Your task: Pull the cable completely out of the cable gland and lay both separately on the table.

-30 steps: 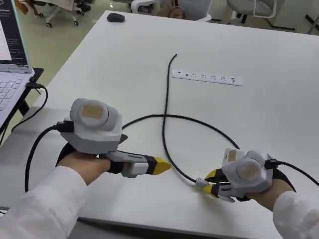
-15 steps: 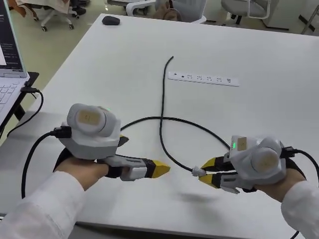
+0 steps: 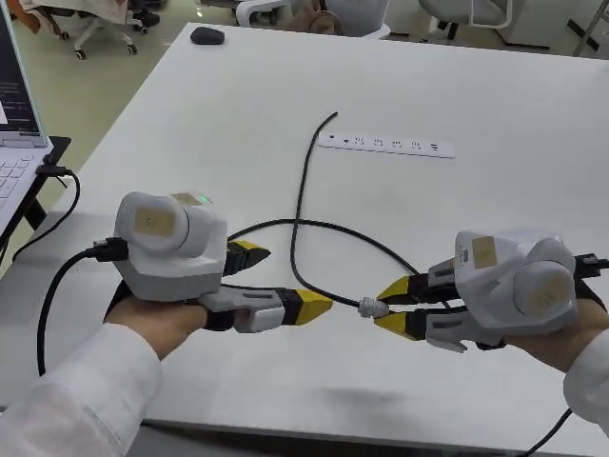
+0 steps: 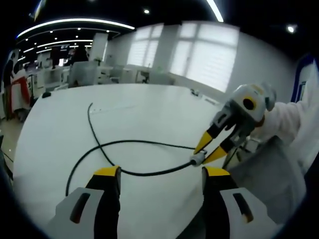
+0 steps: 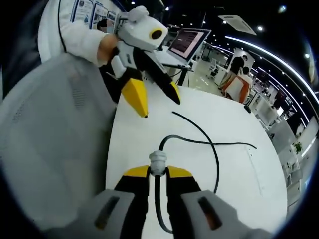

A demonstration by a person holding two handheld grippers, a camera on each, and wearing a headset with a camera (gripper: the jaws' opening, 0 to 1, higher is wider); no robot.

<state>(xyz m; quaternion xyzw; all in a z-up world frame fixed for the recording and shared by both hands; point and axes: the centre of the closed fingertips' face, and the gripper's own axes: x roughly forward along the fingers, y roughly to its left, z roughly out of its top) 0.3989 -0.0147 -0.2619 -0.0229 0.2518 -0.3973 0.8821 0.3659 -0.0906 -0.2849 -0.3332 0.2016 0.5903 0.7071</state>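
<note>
A long black cable [image 3: 300, 190] loops across the white table [image 3: 495, 86]. A small white cable gland [image 3: 366, 307] sits on its near end. My right gripper [image 3: 385, 307] is shut on the gland end and holds it just above the table near the front edge. In the right gripper view the gland [image 5: 158, 162] sits at the jaw tips, and the cable [image 5: 209, 144] also runs back between them. My left gripper [image 3: 285, 279] is open a short way left of the gland, its tips pointing at it with nothing between them. From the left gripper [image 4: 160, 174], the gland [image 4: 196, 159] lies ahead and to the right.
A white power strip [image 3: 385, 145] lies behind the cable's far end, and a dark mouse [image 3: 206, 35] sits at the far left corner. A laptop [image 3: 14, 124] stands on a stand off the left side. The table's front edge is right under both hands.
The right gripper has lifted the gland end off the table and moved it slightly right. The left gripper has tilted, and both of its yellow tips now show spread apart.
</note>
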